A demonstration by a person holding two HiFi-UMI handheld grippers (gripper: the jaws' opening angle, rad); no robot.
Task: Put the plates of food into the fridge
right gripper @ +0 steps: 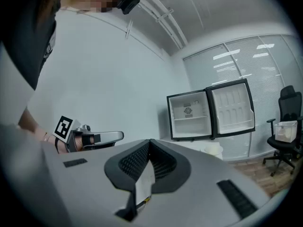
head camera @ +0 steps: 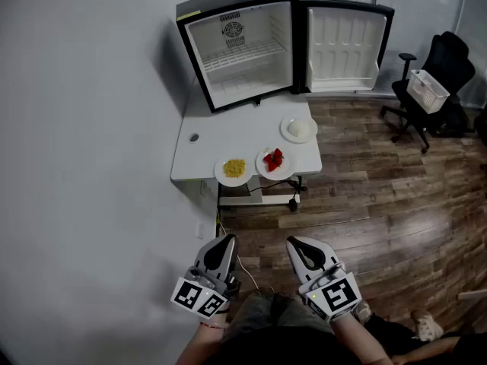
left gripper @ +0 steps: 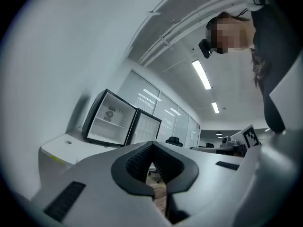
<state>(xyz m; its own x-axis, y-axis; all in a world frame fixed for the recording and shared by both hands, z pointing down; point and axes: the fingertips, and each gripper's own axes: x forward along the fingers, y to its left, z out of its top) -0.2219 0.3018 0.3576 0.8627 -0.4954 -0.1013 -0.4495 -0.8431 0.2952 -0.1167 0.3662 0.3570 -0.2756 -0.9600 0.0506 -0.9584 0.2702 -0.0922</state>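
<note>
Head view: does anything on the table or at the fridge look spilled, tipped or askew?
Nothing stands out. The yellow-food plate, red-food plate and white-food plate sit flat on the table, nothing spilled. The fridge stands upright, its door swung open. The left gripper and right gripper are shut and empty.

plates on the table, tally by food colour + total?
Yellow-food plate: 1
Red-food plate: 1
White-food plate: 1
Total: 3 plates, all on the table, none in the fridge yet.
</note>
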